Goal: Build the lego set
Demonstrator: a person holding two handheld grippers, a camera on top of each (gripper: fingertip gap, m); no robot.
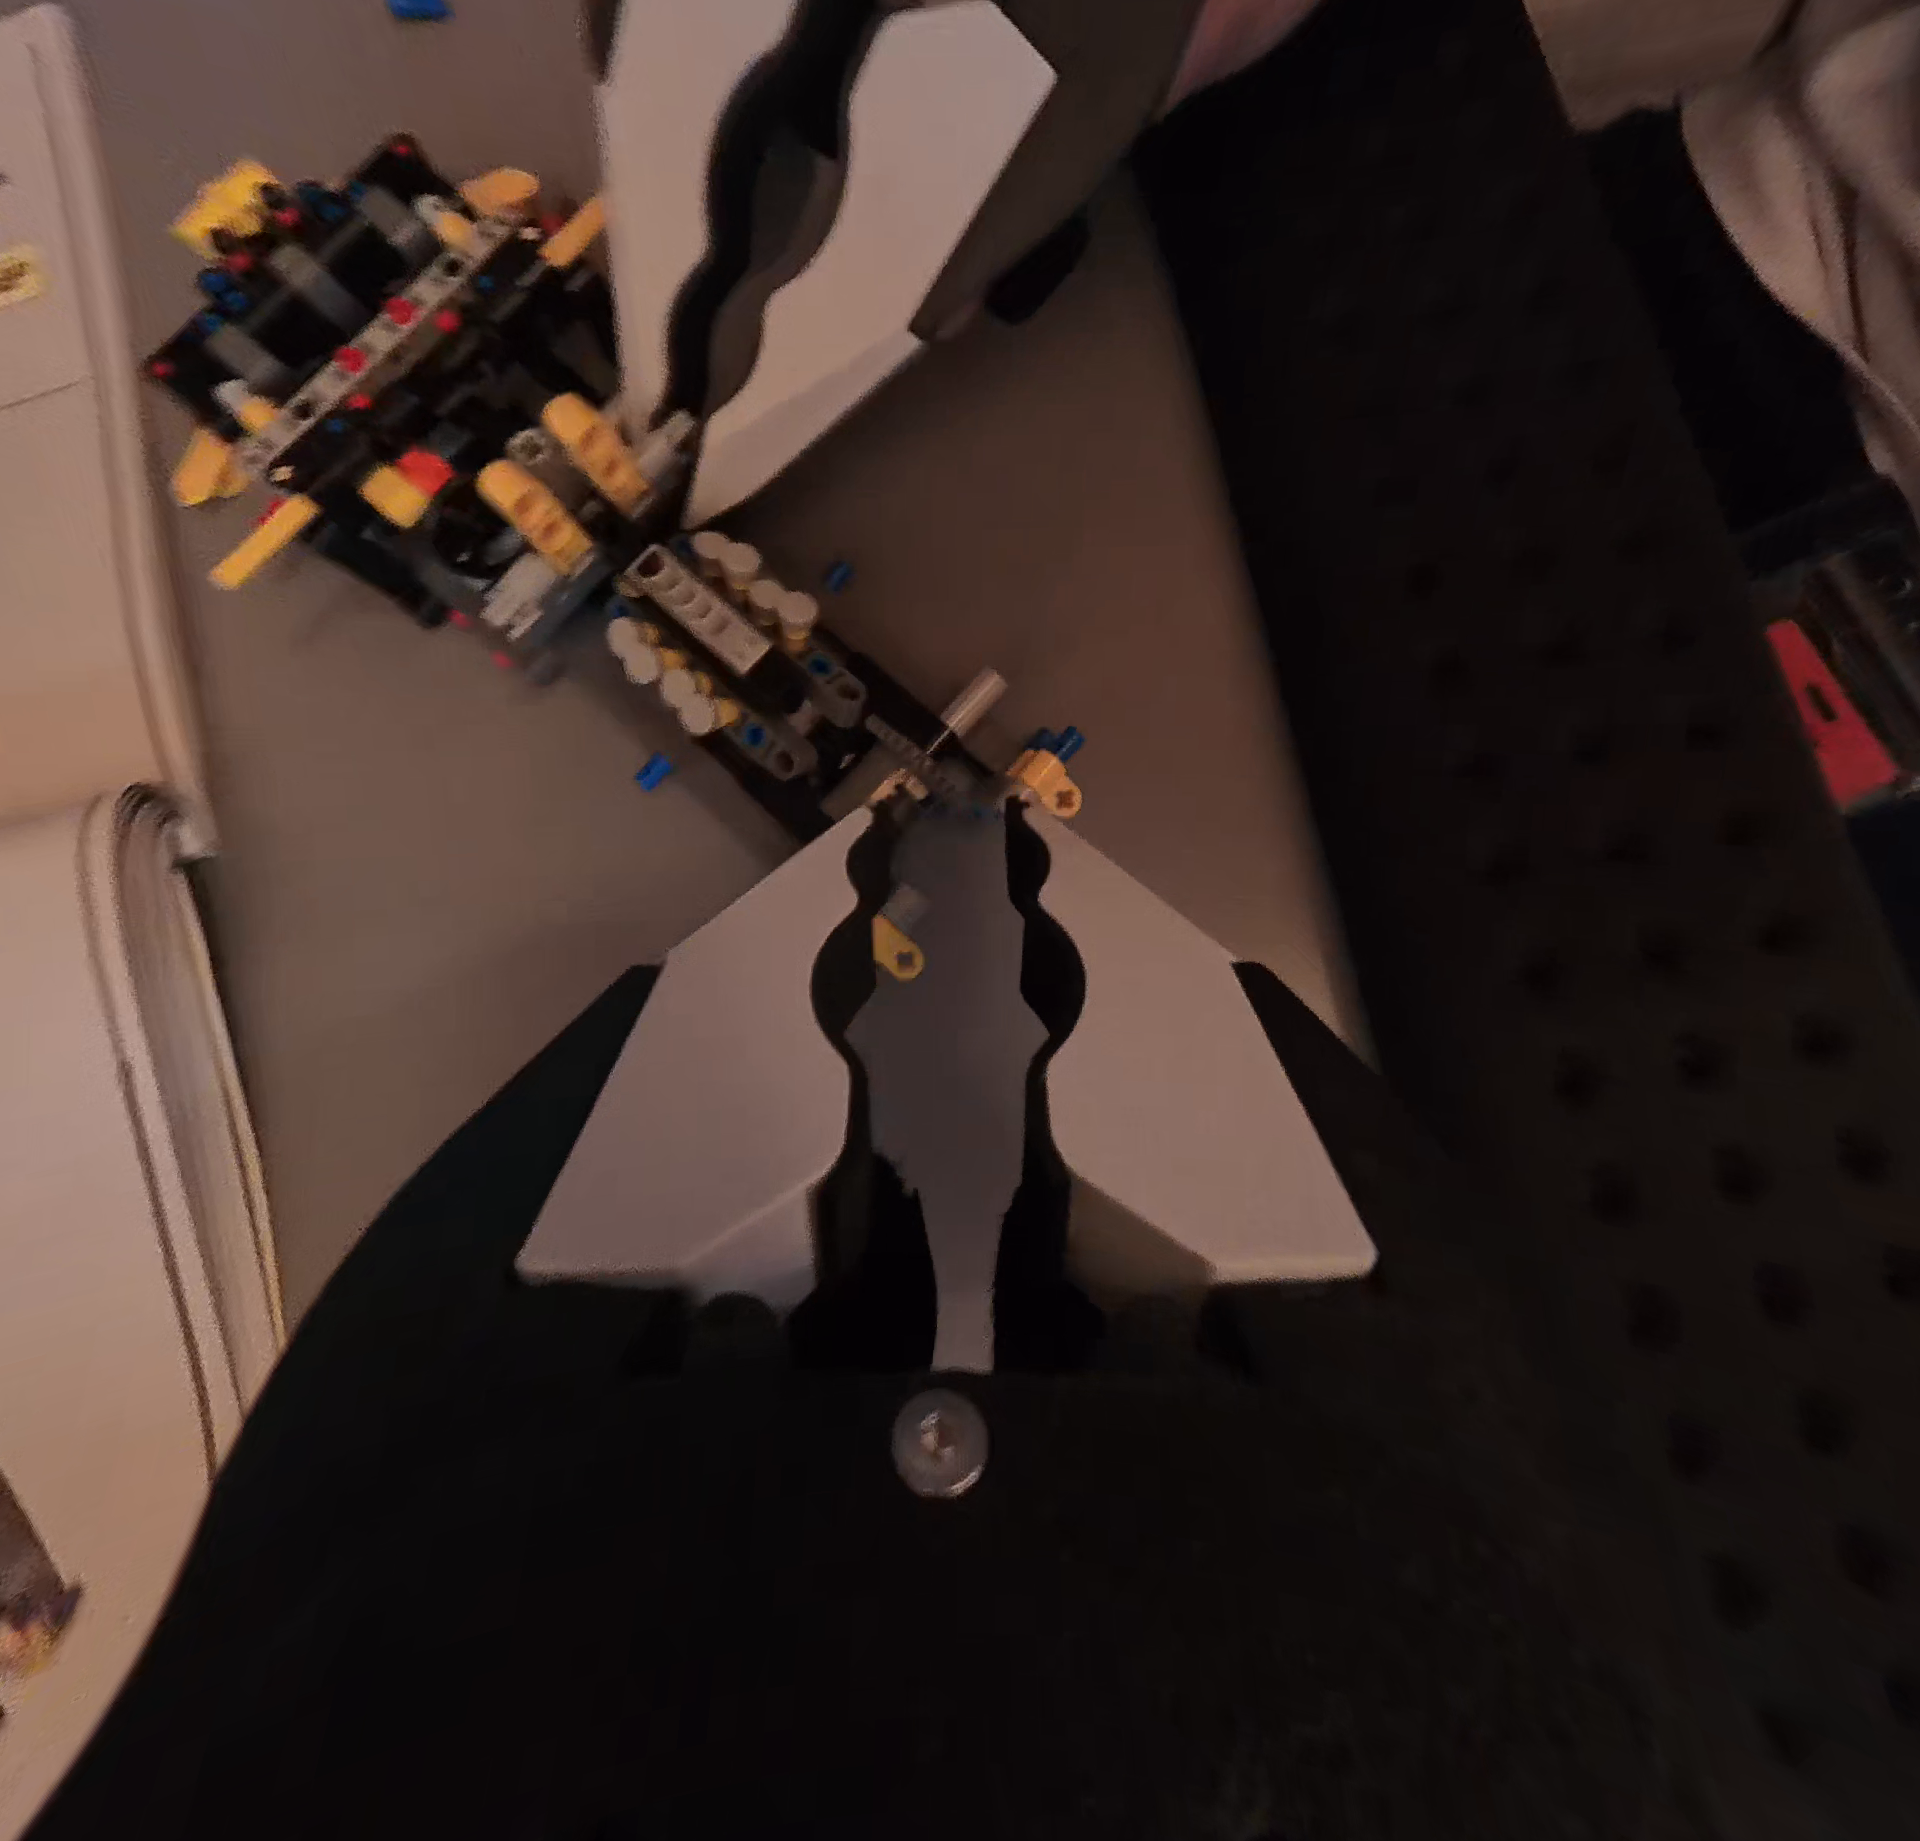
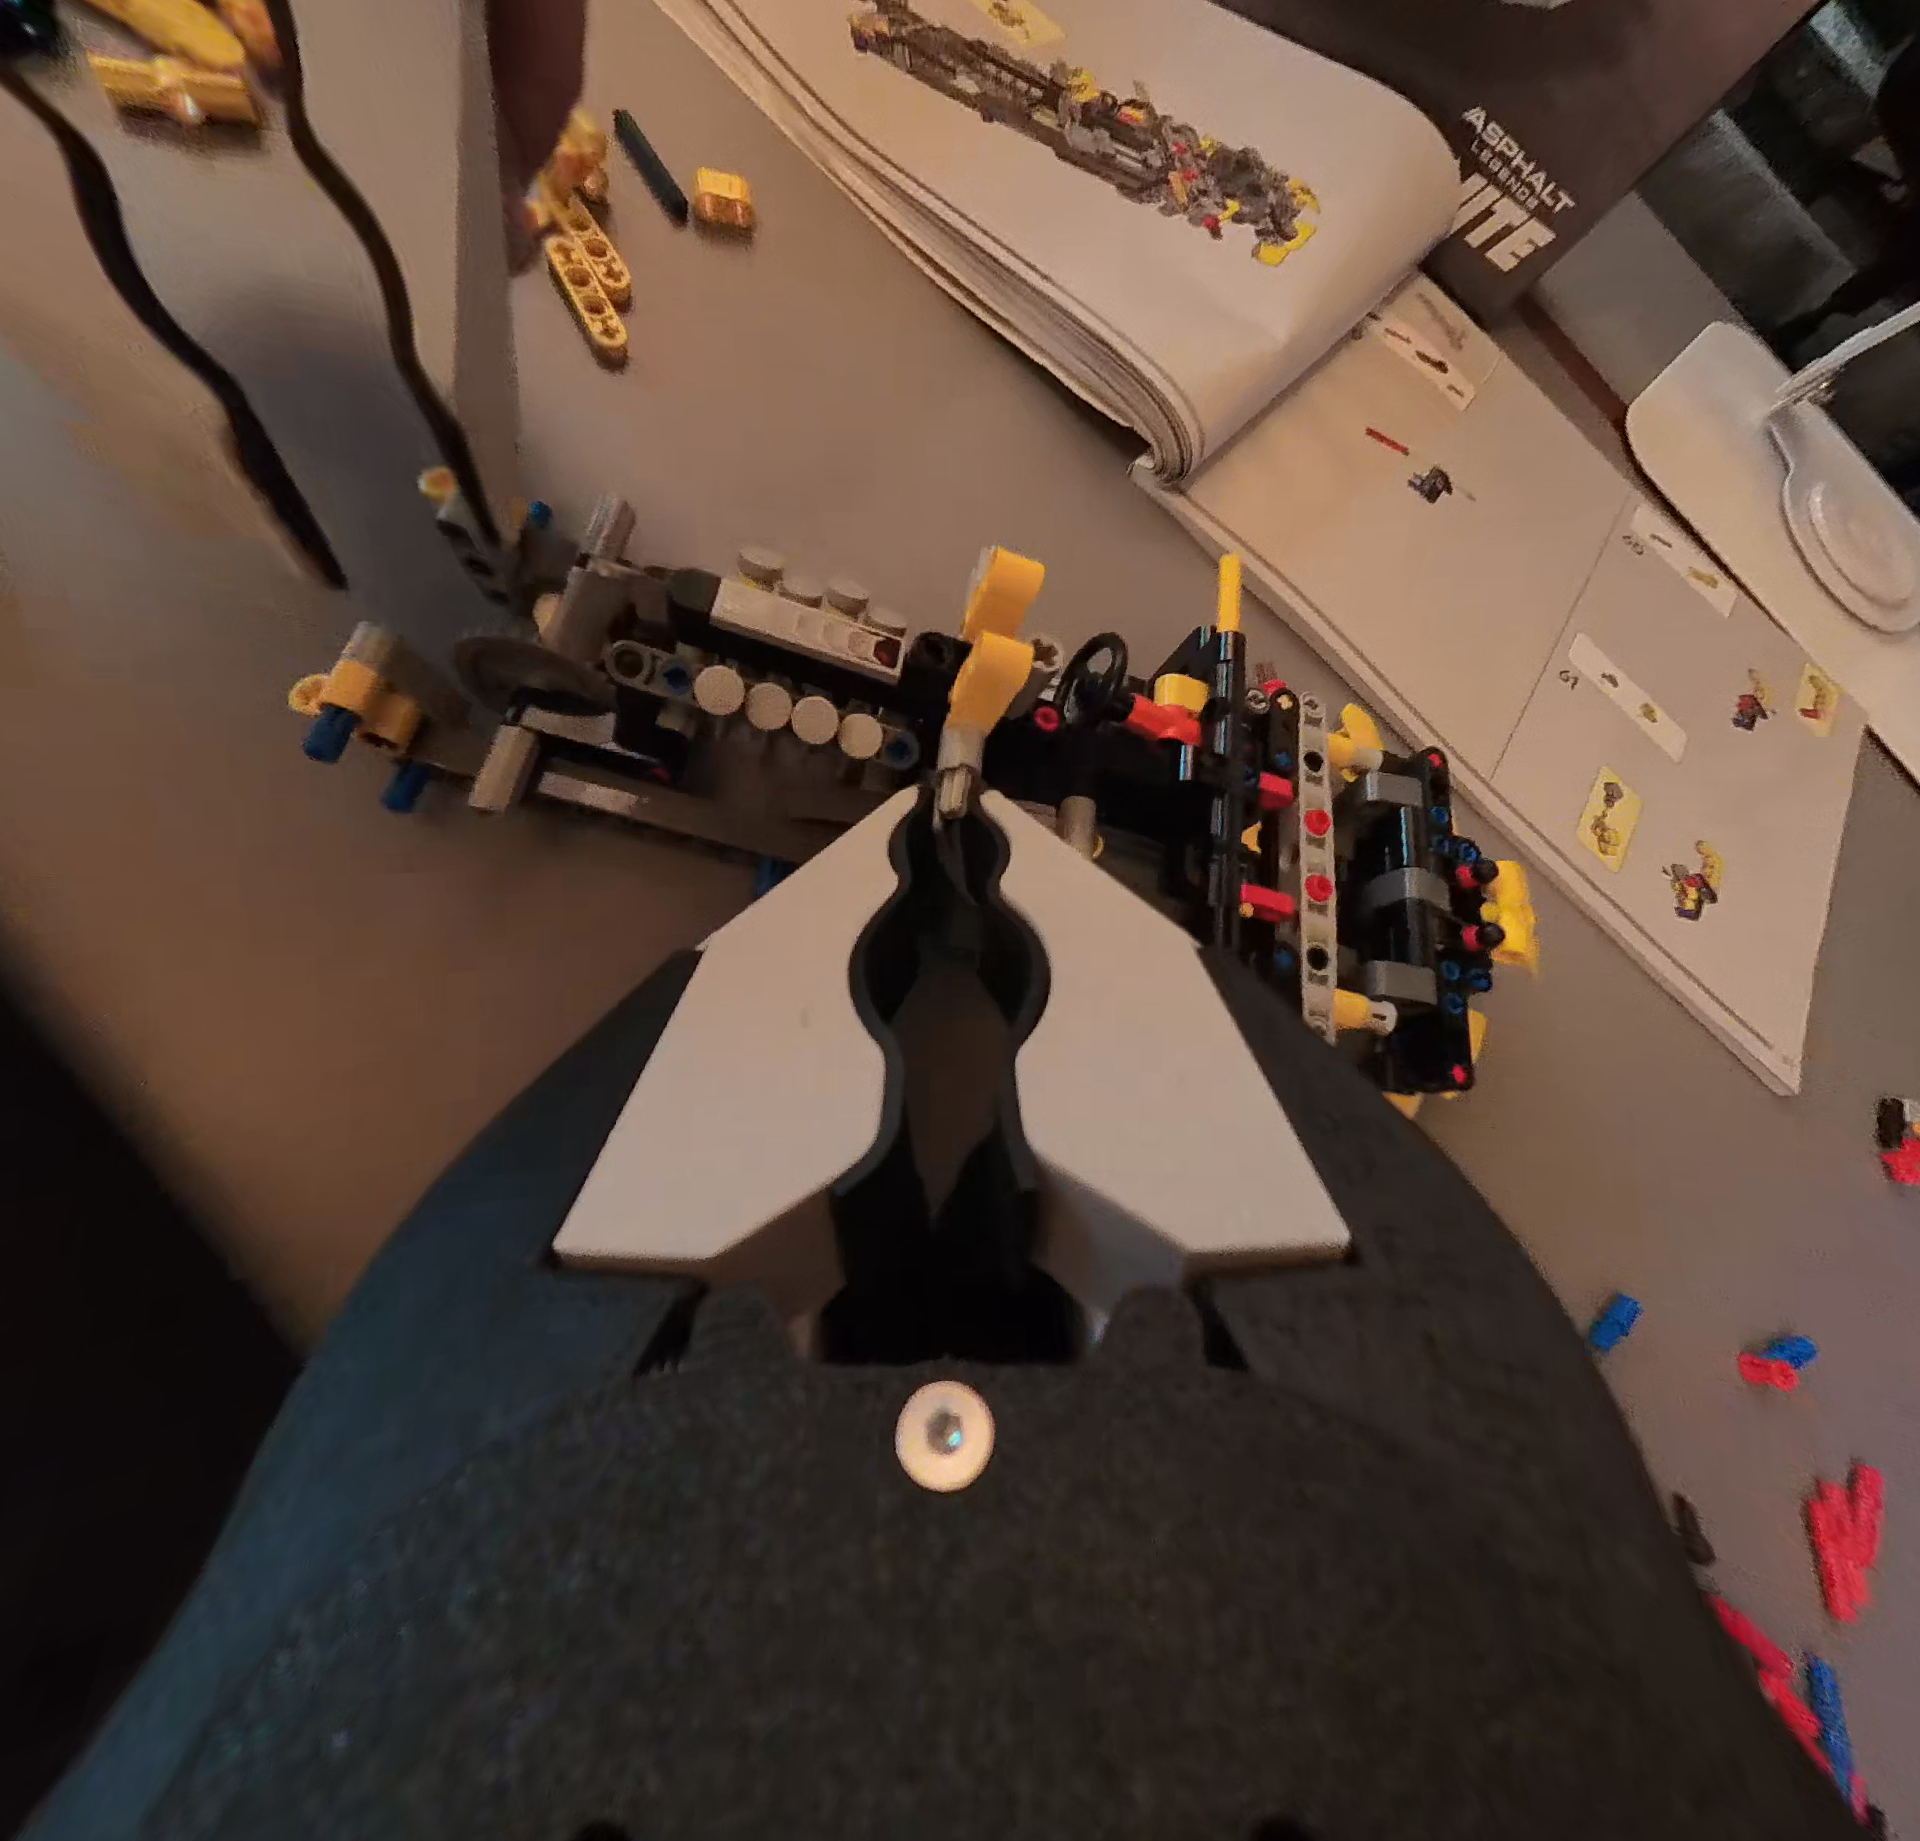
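Observation:
A long black, grey and yellow lego model (image 1: 416,337) lies on the grey table (image 1: 436,908). It also shows in the right wrist view (image 2: 790,669). My left gripper (image 1: 943,806) is shut on the model's narrow end, next to a yellow connector with blue pins (image 1: 1049,768). A small yellow piece (image 1: 899,944) lies under its fingers. My right gripper (image 2: 951,802) is shut on a light grey pin (image 2: 954,778) below a yellow part (image 2: 987,685) at the model's middle. Each gripper shows in the other's view: the right (image 1: 686,508), the left (image 2: 478,555).
An open instruction booklet (image 2: 1143,233) and the set's box (image 2: 1558,46) lie behind the model. Loose yellow beams (image 2: 592,274) and a black axle (image 2: 649,165) lie at the back left, red and blue pins (image 2: 1839,1542) at the right. The table edge and dark floor (image 1: 1558,960) are at the right. The gap from one gripper's tips to the other's is roughly 10 cm.

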